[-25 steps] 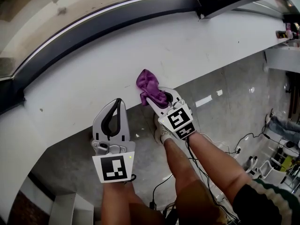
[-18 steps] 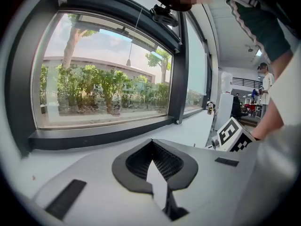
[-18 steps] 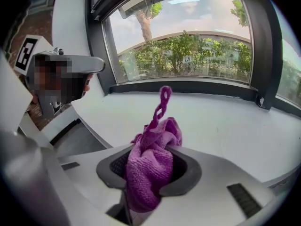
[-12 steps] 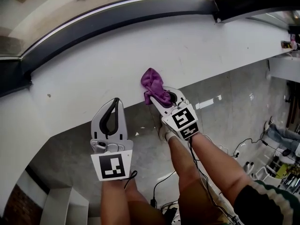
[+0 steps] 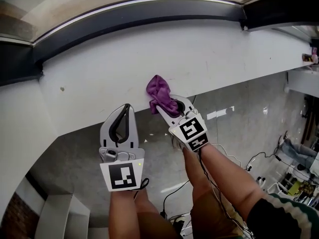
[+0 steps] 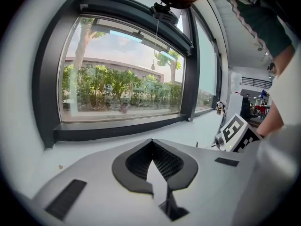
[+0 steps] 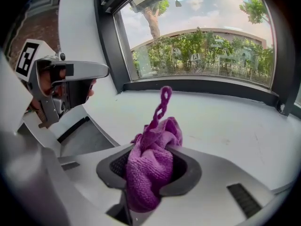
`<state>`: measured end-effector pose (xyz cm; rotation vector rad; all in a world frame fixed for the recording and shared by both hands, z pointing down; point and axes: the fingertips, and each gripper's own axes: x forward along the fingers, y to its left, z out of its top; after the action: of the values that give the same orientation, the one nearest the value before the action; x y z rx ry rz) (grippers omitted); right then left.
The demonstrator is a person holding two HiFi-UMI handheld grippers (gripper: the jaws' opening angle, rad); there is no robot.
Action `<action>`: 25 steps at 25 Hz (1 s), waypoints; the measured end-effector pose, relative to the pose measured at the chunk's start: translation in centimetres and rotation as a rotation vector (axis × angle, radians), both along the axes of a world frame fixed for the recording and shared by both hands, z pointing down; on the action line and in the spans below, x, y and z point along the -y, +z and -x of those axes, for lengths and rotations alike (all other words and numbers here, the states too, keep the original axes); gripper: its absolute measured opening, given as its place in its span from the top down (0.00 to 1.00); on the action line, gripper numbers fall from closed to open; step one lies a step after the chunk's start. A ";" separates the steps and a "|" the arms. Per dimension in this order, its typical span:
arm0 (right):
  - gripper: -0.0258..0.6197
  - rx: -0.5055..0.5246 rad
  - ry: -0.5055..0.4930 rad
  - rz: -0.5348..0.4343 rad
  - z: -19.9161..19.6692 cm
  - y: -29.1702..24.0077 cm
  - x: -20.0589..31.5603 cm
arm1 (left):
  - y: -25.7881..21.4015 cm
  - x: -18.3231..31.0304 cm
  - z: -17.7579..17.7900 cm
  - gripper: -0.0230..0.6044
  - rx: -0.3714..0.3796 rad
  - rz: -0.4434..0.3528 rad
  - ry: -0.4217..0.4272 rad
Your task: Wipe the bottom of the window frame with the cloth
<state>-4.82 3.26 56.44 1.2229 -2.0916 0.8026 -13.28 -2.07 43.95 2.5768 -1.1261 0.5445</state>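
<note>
Left gripper [image 5: 125,108]: fingers clenched together, nothing between them; tips at the near edge of the white sill [image 5: 214,59].
Right gripper [image 5: 171,103]: at 2 o'clock from the left gripper; fingers grasping the cloth [image 5: 159,91].
Cloth: purple, bunched, over the sill's near edge.
Window frame [image 5: 149,11]: dark bottom rail at 12 o'clock, well apart from the cloth.

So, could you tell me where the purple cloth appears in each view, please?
Head view: centre, cloth clamped in right gripper.
Left gripper view: not in it.
Right gripper view: lower centre, between the jaws.
Shared landmark: the dark window frame.
</note>
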 end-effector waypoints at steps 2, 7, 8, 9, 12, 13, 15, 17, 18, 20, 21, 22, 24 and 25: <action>0.74 0.006 -0.010 0.002 1.1 0.0 0.2 | 0.1 0.0 1.0 0.95 0.002 0.000 -0.010; 0.74 0.009 -0.057 0.001 3.8 -0.1 0.8 | 0.3 0.0 3.5 0.95 0.010 0.010 -0.033; 0.74 0.010 -0.067 0.001 4.4 -0.1 0.9 | 0.4 0.0 4.0 0.95 0.014 0.011 -0.038; 0.74 0.010 -0.077 0.001 4.9 0.0 1.0 | 0.4 0.1 4.6 0.95 0.017 0.012 -0.044; 0.74 0.002 -0.103 0.000 6.3 0.0 1.5 | 0.4 0.3 6.1 0.95 0.017 0.017 -0.070; 0.74 -0.001 -0.109 0.001 6.7 0.0 1.7 | 0.4 0.4 6.7 0.95 0.018 0.019 -0.077; 0.74 -0.004 -0.117 0.004 7.5 0.0 2.1 | 0.4 0.6 7.7 0.95 0.018 0.021 -0.093; 0.74 -0.004 -0.133 0.007 8.5 -0.1 2.4 | 0.3 0.9 8.7 0.95 0.008 0.023 -0.116; 0.74 -0.005 -0.149 0.007 9.2 -0.2 2.5 | 0.2 0.9 9.2 0.95 0.005 0.023 -0.125; 0.74 -0.006 -0.179 0.006 10.6 -0.2 2.6 | 0.2 1.0 10.1 0.95 0.024 0.013 -0.125; 0.74 -0.004 -0.189 0.006 11.3 -0.3 2.7 | 0.2 1.1 10.6 0.95 0.038 0.007 -0.124; 0.74 -0.001 -0.197 0.007 12.0 -0.3 2.7 | 0.2 1.1 11.3 0.95 0.045 0.005 -0.131; 0.74 0.007 -0.216 0.007 13.8 -0.4 2.8 | 0.1 1.2 12.7 0.95 0.043 0.012 -0.163; 0.74 0.013 -0.227 0.007 14.7 -0.5 2.9 | 0.1 1.2 13.5 0.95 0.044 0.015 -0.176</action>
<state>-19.54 0.40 55.96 0.9564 -2.1873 0.7146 -26.81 -3.24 44.03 2.4323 -1.3421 0.5671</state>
